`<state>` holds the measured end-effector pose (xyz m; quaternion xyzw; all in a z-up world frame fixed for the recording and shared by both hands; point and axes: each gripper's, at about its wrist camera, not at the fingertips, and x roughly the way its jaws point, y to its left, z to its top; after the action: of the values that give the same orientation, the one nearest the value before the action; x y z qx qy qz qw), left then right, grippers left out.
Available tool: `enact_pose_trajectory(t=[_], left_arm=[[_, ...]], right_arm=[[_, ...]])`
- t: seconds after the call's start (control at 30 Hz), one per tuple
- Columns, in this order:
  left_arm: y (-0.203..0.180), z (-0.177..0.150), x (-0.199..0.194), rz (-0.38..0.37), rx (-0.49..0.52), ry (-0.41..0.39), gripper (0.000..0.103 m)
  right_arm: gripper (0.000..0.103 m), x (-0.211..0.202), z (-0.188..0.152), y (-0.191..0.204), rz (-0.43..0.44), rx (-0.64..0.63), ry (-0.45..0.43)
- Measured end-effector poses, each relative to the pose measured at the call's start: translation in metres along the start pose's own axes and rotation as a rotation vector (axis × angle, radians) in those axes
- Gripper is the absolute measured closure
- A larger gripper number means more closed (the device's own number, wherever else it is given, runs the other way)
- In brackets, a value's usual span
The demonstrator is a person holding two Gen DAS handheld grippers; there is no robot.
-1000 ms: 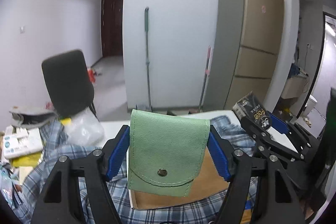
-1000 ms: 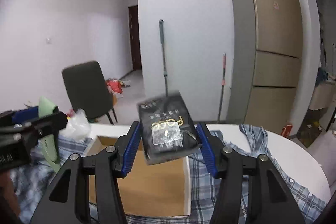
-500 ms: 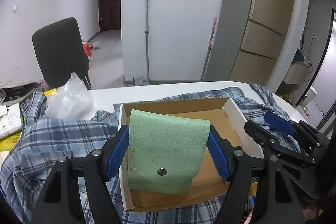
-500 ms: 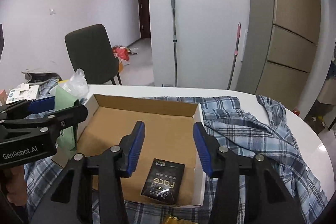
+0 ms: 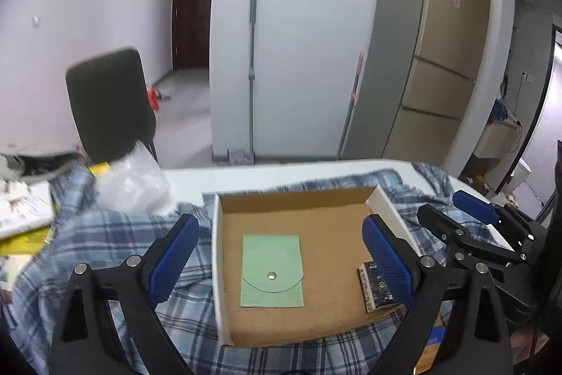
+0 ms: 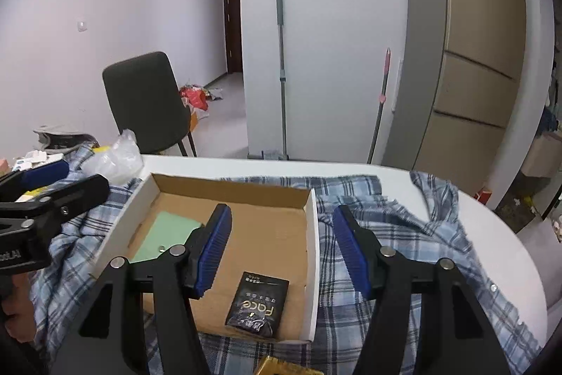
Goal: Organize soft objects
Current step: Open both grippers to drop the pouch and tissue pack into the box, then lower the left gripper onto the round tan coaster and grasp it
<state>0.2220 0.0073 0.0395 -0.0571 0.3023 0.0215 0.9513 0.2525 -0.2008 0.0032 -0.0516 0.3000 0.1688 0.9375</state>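
Observation:
A green snap pouch (image 5: 272,271) lies flat on the floor of the shallow cardboard box (image 5: 323,195), on its left half. A black packet (image 6: 258,304) marked "Face" lies at the box's front right corner (image 5: 377,289). My left gripper (image 5: 281,252) hovers above the box, its jaws opening wide, nothing between them. My right gripper (image 6: 281,248) hangs over the box's right side, jaws opening, nothing between them; the packet lies below. The pouch (image 6: 165,236) shows partly behind the right gripper's left finger.
The box sits on a blue plaid shirt (image 6: 404,234) spread over a white table (image 6: 316,166). A clear plastic bag (image 5: 131,185), papers (image 5: 21,211) and clutter lie at the left. A dark chair (image 6: 145,101) stands behind. A gold packet (image 6: 284,367) lies at the near edge.
The left gripper opened and the green pouch dropped flat into the box. The right gripper let go of the black packet, which now lies in the box, and its jaws widened.

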Motion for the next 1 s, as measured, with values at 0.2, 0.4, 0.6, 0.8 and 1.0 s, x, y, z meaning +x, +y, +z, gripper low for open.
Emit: enact_pose_trajectory(t=[0.2,0.4,0.6,0.8,1.0], left_arm=[[-0.003,-0.006,-0.064,-0.021,0.010,-0.102,0.007],[-0.003,-0.042,-0.097,0.001,0.023,-0.131,0.007],[-0.001,-0.081,-0.116,-0.019,0.011,-0.113,0.007],[-0.009,-0.104,-0.111,-0.038,0.080,-0.141,0.007],[-0.015,-0.121,-0.095,-0.039,0.125,-0.116,0.007]], right_arm=[[0.043,-0.048,0.008,0.003,0.012,-0.018,-0.063],[0.042,-0.109,-0.007,0.000,-0.037,-0.009,-0.167],[0.041,-0.130,-0.044,-0.005,-0.057,-0.030,-0.160],[0.041,-0.125,-0.079,-0.015,-0.063,-0.035,-0.106],[0.041,-0.112,-0.100,-0.025,-0.100,-0.033,-0.087]])
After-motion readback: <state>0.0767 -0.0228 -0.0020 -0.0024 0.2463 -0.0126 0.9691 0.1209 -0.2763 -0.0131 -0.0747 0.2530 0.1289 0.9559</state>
